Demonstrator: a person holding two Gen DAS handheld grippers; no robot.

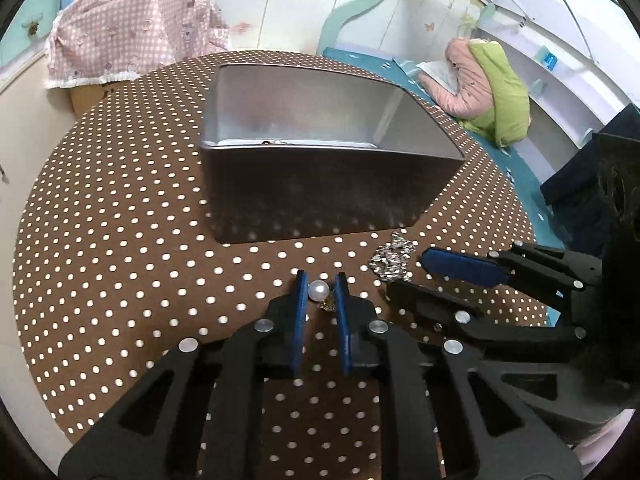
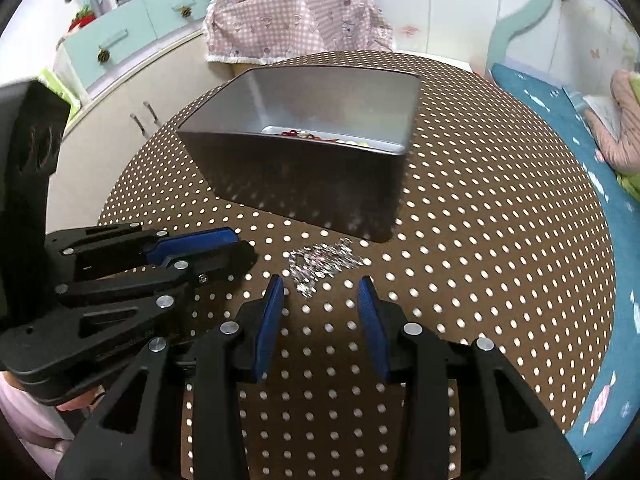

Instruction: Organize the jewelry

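Pearl (image 1: 318, 291) with a small dark-gold fitting lies on the dotted counter (image 1: 120, 240), between the blue pads of the left gripper (image 1: 321, 286); the pads stand close on either side, one about touching it, but a firm pinch cannot be told. Just right of it, a silver chain (image 2: 320, 260) lies heaped before the metal box (image 2: 304, 176), which already holds red and pale beads (image 2: 320, 136). Right gripper (image 2: 320, 292) hangs spread just short of the chain, holding nothing.
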